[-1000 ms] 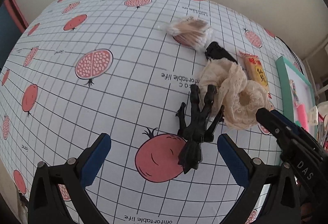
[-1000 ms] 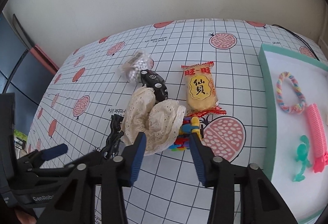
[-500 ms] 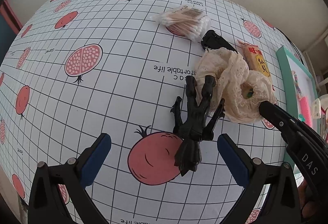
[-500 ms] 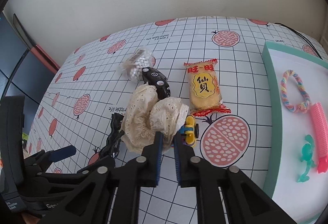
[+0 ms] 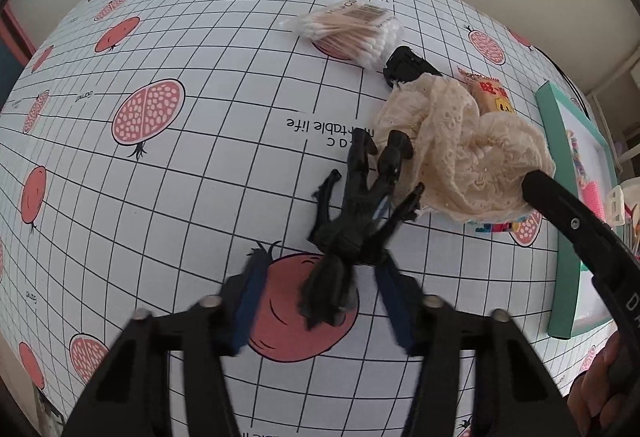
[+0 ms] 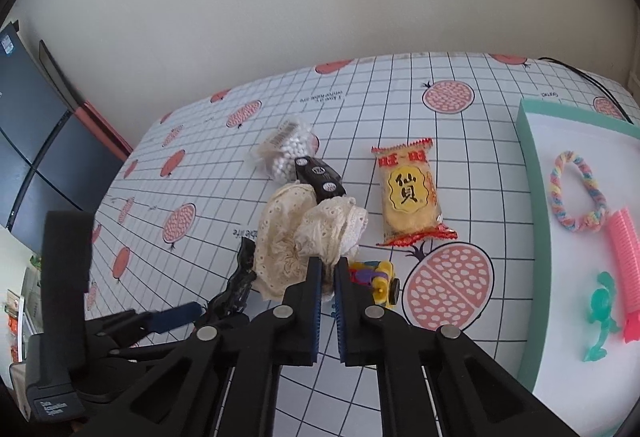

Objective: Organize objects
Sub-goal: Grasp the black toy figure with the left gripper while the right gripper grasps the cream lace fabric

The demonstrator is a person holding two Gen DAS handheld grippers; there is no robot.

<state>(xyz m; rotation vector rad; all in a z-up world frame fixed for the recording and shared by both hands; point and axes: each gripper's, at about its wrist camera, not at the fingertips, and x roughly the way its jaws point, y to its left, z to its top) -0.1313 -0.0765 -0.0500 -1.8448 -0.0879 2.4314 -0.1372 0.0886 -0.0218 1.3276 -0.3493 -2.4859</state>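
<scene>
While right tool [image 6: 327, 279] pinches frilly lace scrunchie [image 6: 308, 237] | glossy black figurine [image 5: 352, 221] spiky

Both tools are matte black plastic: the left gripper [image 5: 320, 301] wears blurred blue pads and silver screw heads; the right gripper [image 6: 328, 301] shows ribbed blue pads [image 6: 316, 297], round silver rivets, white lettering.

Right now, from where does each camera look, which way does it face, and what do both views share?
Left wrist: sits on the left hand-held gripper, faces down and forward at the black figure; its fingers and the right gripper's arm show.
Right wrist: sits on the right hand-held gripper, faces forward over the table to the wall; its fingers pinch the lace cloth.
Shared: figure, cloth, snack pack, tray.
</scene>
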